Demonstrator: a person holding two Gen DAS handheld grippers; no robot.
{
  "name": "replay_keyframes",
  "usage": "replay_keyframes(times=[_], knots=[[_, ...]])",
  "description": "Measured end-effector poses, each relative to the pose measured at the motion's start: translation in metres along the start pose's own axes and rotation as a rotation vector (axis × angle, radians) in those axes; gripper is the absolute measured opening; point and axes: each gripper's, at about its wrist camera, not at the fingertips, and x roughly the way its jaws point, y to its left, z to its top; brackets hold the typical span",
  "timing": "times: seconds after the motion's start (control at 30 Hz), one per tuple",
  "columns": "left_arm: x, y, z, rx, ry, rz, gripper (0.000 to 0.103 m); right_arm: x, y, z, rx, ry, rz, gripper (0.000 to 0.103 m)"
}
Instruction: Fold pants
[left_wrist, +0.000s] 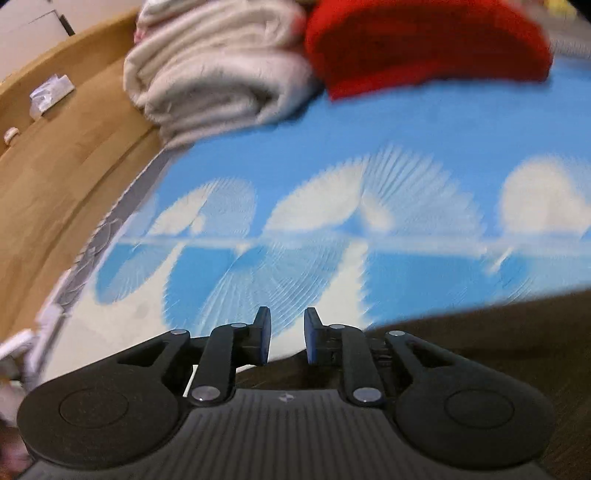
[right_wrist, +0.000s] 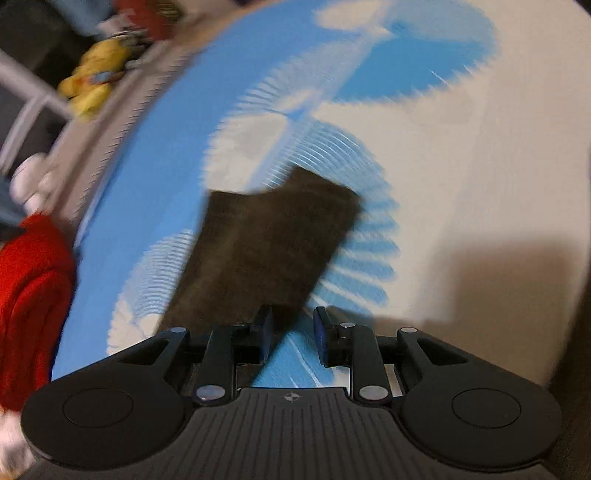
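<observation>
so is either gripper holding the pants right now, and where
Nothing is held: both the left gripper and right gripper are open above the dark brown pants.

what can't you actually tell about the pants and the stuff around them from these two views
- Dark brown pants: right wrist view shows one folded panel; the near end is hidden behind the right gripper.
- In the left wrist view only a corner shows, cut by the frame edge and the left gripper.
- Yellow object: blurred, cannot be identified.
- Red knit garment: blurred, type unclear.
</observation>
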Motion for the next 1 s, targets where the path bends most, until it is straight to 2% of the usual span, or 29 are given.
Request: replay_keyframes(times=[0.07, 0.13, 0.2, 0.3, 0.33, 0.4, 0.47, 0.53, 0.57, 0.6, 0.63, 0.67, 0.73, 0.8, 0.83, 0.87, 0.9, 0.93, 1.0], knots=[[-0.016, -0.013, 0.005, 0.002, -0.029, -0.185, 0.021, 0.001, 0.002, -0.005, 0.032, -0.011, 0.000, 0.028], [-0.030, -0.034, 0.004, 0.020, -0.017, -0.414, 0.021, 0.002, 0.010, -0.007, 0.022, -0.014, 0.017, 0.033], [-0.042, -0.061, -0.003, 0.067, -0.006, -0.600, 0.021, 0.008, 0.013, -0.009, 0.027, -0.010, 0.040, 0.033], [-0.060, -0.106, -0.020, 0.199, -0.013, -0.762, 0.024, 0.014, 0.020, -0.007, 0.008, -0.029, 0.041, 0.033], [-0.065, -0.120, -0.026, 0.245, -0.022, -0.792, 0.026, 0.015, 0.023, -0.007, -0.002, -0.039, 0.041, 0.029], [-0.074, -0.144, -0.036, 0.309, -0.031, -0.828, 0.044, 0.014, 0.024, -0.005, 0.006, -0.055, 0.050, 0.014], [-0.077, -0.167, -0.042, 0.351, -0.016, -0.831, 0.048, 0.013, 0.025, -0.004, 0.014, -0.072, 0.053, 0.009], [-0.076, -0.179, -0.050, 0.359, -0.016, -0.794, 0.048, 0.012, 0.028, -0.004, 0.015, -0.087, 0.040, 0.008], [-0.074, -0.183, -0.051, 0.364, -0.018, -0.778, 0.041, 0.010, 0.031, -0.004, 0.016, -0.096, 0.029, 0.008], [-0.074, -0.188, -0.052, 0.379, -0.019, -0.755, 0.021, 0.007, 0.035, -0.003, 0.024, -0.104, 0.015, 0.007], [-0.070, -0.189, -0.049, 0.392, -0.014, -0.737, 0.015, 0.005, 0.038, -0.002, 0.038, -0.107, 0.003, 0.007], [-0.070, -0.185, -0.046, 0.392, -0.014, -0.737, 0.013, 0.000, 0.044, 0.001, 0.054, -0.111, -0.009, 0.007], [-0.073, -0.170, -0.037, 0.397, -0.020, -0.826, 0.011, -0.015, 0.061, 0.010, 0.062, -0.146, 0.032, 0.007], [-0.085, -0.156, -0.033, 0.488, -0.004, -0.990, 0.011, -0.036, 0.089, 0.019, -0.020, -0.233, 0.126, 0.007], [-0.090, -0.152, -0.037, 0.563, 0.022, -1.056, 0.011, -0.042, 0.100, 0.020, -0.087, -0.272, 0.150, 0.009], [-0.093, -0.149, -0.045, 0.642, 0.049, -1.096, 0.011, -0.042, 0.105, 0.021, -0.124, -0.282, 0.154, 0.021], [-0.093, -0.148, -0.053, 0.699, 0.074, -1.113, 0.012, -0.036, 0.104, 0.023, -0.134, -0.248, 0.131, 0.032], [-0.091, -0.147, -0.060, 0.737, 0.095, -1.116, 0.012, -0.030, 0.097, 0.022, -0.128, -0.211, 0.102, 0.049], [-0.084, -0.149, -0.069, 0.765, 0.116, -1.088, 0.022, -0.019, 0.074, 0.017, -0.100, -0.182, 0.016, 0.048]])
